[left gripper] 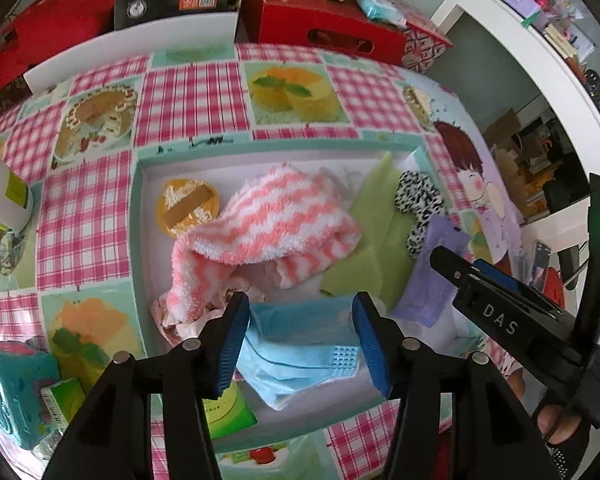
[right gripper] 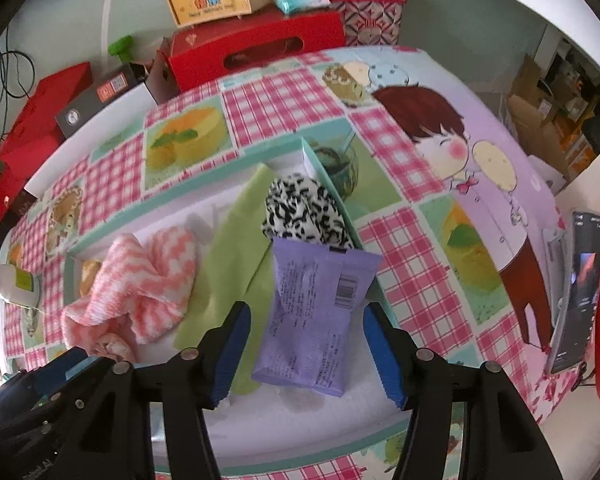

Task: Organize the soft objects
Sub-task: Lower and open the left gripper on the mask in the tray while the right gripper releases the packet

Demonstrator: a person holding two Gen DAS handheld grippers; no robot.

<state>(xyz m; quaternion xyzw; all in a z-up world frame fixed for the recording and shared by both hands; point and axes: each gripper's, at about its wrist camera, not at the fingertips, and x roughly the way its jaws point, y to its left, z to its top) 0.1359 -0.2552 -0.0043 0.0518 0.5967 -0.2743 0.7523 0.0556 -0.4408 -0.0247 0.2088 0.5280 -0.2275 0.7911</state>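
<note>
Now hovering left gripper, jaws spread, over blue face mask near tray front edge; right gripper spread astride purple packet, not pinching. Backing straight up, avoiding snagging.

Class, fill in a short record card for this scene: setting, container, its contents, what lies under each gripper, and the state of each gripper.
Setting: table with a pink checked cake-print cloth
Container: shallow teal-rimmed tray
Contents: pink striped fuzzy sock, green cloth, black-and-white scrunchie, blue face mask, purple packet, round yellow puff
Left gripper: open, above the face mask
Right gripper: open, above the purple packet
</note>
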